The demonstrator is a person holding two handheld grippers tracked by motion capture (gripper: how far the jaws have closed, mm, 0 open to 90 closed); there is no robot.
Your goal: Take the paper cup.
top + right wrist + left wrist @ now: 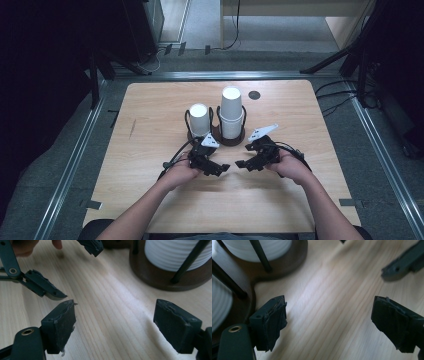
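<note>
Left gripper (223,168): held low over the desk (150,200), jaws spread wide and empty, pointing inward toward the other gripper; in the left gripper view only bare wood lies between its pads.
Right gripper (240,164): also held low over the desk, jaws spread wide with nothing between them, pointing inward; its tips sit near the left gripper's tips, a small gap apart.
Left hand (181,172): wrapped around the left gripper's handle, forearm coming in from the near edge.
Right hand (292,167): wrapped around the right gripper's handle.
Short cup stack (199,119): white paper cups, upside down, standing in the left bay of the holder, just beyond the left gripper.
Tall cup stack (231,112): white paper cups, upside down, standing in the right bay, rising higher than its neighbour; beyond and between the two grippers.
Cup holder (233,141): dark brown base with thin black upright wires around each stack, at the middle of the desk; its base edge is close to the left gripper's left jaw in the left gripper view (287,265), not touching.
Cups versus grippers: both stacks lie just past the grippers, apart from all jaws.
Desk hole (254,95): dark round spot to the right of and behind the tall stack.
</note>
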